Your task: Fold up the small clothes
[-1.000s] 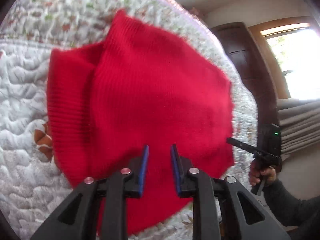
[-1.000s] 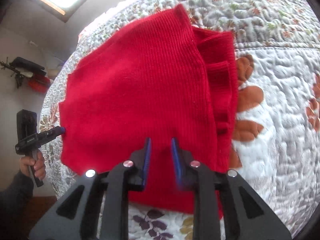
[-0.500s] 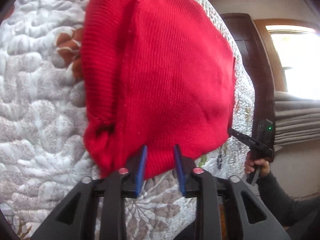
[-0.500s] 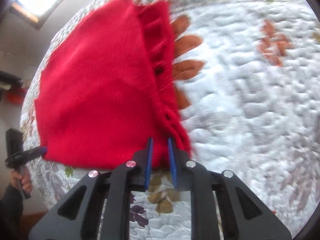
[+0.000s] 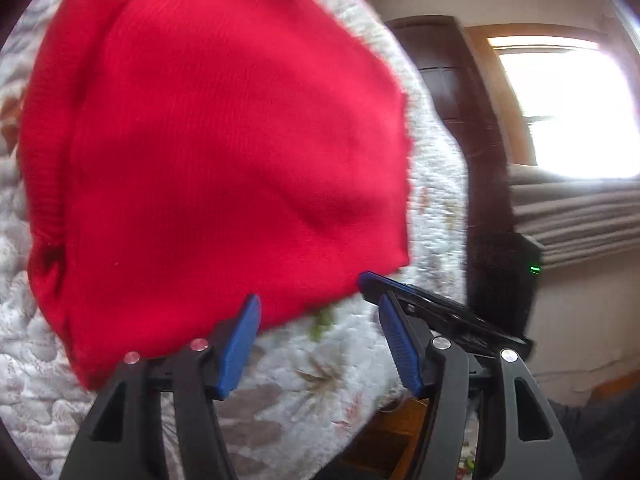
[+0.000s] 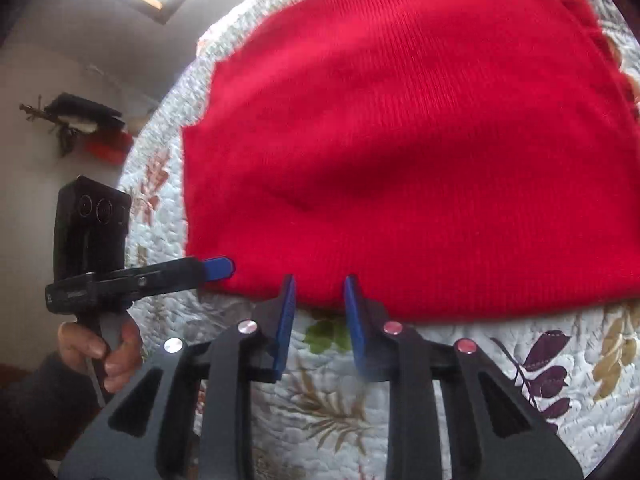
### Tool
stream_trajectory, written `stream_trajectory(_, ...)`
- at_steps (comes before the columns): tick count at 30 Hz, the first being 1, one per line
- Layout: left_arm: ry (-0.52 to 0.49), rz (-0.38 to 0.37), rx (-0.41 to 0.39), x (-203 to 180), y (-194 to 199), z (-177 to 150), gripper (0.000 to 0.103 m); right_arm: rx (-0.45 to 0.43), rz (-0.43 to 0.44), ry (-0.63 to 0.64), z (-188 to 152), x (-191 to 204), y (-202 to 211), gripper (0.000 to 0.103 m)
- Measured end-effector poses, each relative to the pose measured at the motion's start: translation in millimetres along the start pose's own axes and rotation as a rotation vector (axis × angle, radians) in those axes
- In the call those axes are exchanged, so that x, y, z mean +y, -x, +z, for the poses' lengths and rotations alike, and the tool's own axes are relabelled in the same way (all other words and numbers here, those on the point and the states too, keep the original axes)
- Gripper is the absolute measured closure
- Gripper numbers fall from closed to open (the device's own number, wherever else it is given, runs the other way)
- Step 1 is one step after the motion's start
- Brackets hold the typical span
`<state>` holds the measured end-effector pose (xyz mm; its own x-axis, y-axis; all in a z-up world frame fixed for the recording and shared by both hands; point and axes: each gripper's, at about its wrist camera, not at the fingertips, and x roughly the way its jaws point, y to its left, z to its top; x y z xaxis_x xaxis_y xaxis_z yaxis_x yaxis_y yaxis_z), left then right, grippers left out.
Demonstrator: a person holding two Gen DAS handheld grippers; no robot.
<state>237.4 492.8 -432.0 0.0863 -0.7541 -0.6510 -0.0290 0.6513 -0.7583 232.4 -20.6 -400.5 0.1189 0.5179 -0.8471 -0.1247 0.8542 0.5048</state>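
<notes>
I have both tools released now: my left hand-held gripper [image 5: 316, 340] stands with its blue pads well apart over the quilted bed [image 5: 304, 376], just off the near hem of the red knit garment [image 5: 224, 152], and my right hand-held gripper [image 6: 320, 320] is parted too, its tips just touching or just short of that same hem — I cannot tell which. Neither one holds any cloth. The garment lies flat near the bed's near edge, folded into a compact block with a ribbed band doubled along its far-left side in the left wrist view. Half a second ago the right tool was nearly closed at the ruffled corner of the garment and the left pads were narrow over the hem; a second ago both sat narrow above the middle of the cloth. So the change is a letting-go and a pulling back toward me, and both cameras have swung so that the hem now runs across the lower part of each view. I read that as one fold laid down and set. From the right wrist view I see the left tool's blue tip [image 6: 218, 269] resting at the garment's near-left corner, a hand [image 6: 100, 354] on its grip. My guess — one more fold or a tidy remains.
</notes>
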Motion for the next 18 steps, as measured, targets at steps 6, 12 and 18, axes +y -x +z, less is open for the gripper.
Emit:
stream_trajectory(6, 0.040, 0.009, -0.042, 19.6, 41.0, -3.5, 0.045, -0.071, -0.086, -0.141, -0.2, -85.2, 54.5, 0.087)
stream_trajectory(12, 0.172, 0.070, -0.149, 79.9, 118.9, 19.3, 0.040, -0.178, -0.255, -0.318, -18.6, -177.6, 118.4, 0.076)
stream_trajectory(18, 0.172, -0.021, -0.156, 91.1, 129.6, 82.7, 0.026, -0.259, -0.517, 0.001, -26.3, -89.4, 132.1, 0.063)
